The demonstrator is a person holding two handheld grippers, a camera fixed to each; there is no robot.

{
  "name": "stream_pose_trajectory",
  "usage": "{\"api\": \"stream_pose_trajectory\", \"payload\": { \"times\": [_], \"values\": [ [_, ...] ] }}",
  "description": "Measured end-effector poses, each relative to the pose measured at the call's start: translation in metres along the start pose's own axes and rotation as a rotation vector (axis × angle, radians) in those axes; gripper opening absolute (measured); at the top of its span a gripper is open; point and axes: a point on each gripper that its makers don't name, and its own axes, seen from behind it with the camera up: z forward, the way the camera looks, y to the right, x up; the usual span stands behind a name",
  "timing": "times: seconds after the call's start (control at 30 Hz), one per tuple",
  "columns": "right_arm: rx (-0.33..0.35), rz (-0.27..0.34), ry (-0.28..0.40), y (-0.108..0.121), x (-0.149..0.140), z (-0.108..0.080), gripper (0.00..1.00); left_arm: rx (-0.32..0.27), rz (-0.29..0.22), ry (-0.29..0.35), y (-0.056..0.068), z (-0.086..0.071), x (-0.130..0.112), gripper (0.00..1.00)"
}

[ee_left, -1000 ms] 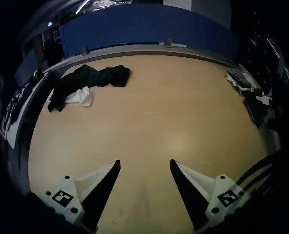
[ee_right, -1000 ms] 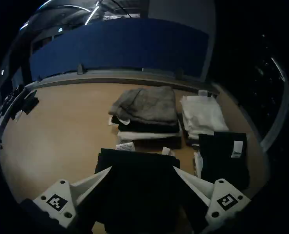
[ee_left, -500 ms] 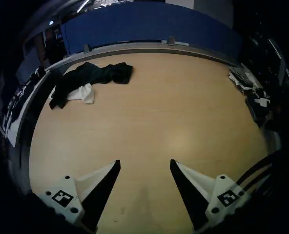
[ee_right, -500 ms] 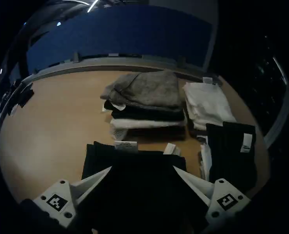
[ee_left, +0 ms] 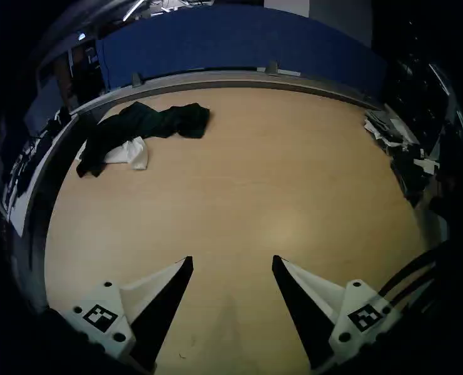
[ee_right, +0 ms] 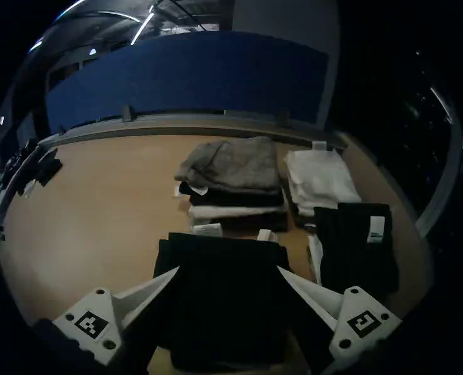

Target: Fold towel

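**Left gripper view**
- The left gripper (ee_left: 231, 259) hangs above a bare part of the wooden table (ee_left: 262, 187).
- Its fingers (ee_left: 150, 294) stand wide apart, with nothing between them.
- A crumpled dark cloth (ee_left: 150, 124) lies far off at the table's left rear, partly over a white cloth (ee_left: 131, 154).
- A blue partition (ee_left: 231, 40) runs along the far edge.
- Mixed dark and white items (ee_left: 400, 144) lie at the table's right edge, too small to identify.

**Right gripper view**
- The right gripper (ee_right: 228, 270) is low over the towel (ee_right: 225, 294).
- The towel is black and folded, and lies flat on the table (ee_right: 94, 206). It spans the gap between the fingers (ee_right: 140, 294) and extends past both tips.
- The fingers stand wide apart. Whether they touch the cloth cannot be determined.
- Just beyond the towel stands a stack (ee_right: 234, 209) of folded pieces. A grey piece (ee_right: 231, 164) lies on top, with black, white and dark layers below.
- A white pile (ee_right: 318, 178) lies just beside the stack, on its right.
- A black folded piece (ee_right: 356, 247) with a small label lies in front of the white pile.
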Motion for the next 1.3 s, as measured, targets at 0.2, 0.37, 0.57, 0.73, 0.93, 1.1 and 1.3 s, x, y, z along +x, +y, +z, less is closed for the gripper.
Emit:
{"api": "stream_pose_trajectory", "payload": {
  "times": [0.2, 0.37, 0.57, 0.73, 0.93, 1.1, 1.3],
  "values": [
    [-0.011, -0.016, -0.002, -0.007, -0.016, -0.019, 1.00, -0.005, 0.005, 0.003, 0.000, -0.001, -0.001, 0.94],
    [-0.018, -0.012, -0.008, -0.011, -0.028, -0.024, 1.00, -0.010, 0.006, 0.006, 0.001, -0.002, 0.001, 0.94],
    [-0.024, 0.006, -0.023, -0.014, -0.045, -0.027, 1.00, -0.014, 0.009, 0.010, 0.001, -0.004, 0.001, 0.94],
    [-0.032, -0.016, -0.053, -0.015, -0.061, -0.024, 1.00, -0.013, 0.012, 0.011, -0.002, -0.006, -0.001, 0.94],
    [-0.036, -0.032, -0.078, -0.015, -0.072, -0.021, 1.00, -0.010, 0.006, 0.017, -0.006, -0.008, -0.001, 0.94],
    [-0.039, -0.030, -0.032, -0.018, -0.056, -0.031, 1.00, -0.011, 0.003, 0.031, -0.009, -0.010, 0.000, 0.94],
    [-0.034, -0.029, 0.064, -0.028, -0.019, -0.061, 1.00, -0.018, -0.008, 0.053, -0.011, -0.012, 0.005, 0.94]
  ]
}}
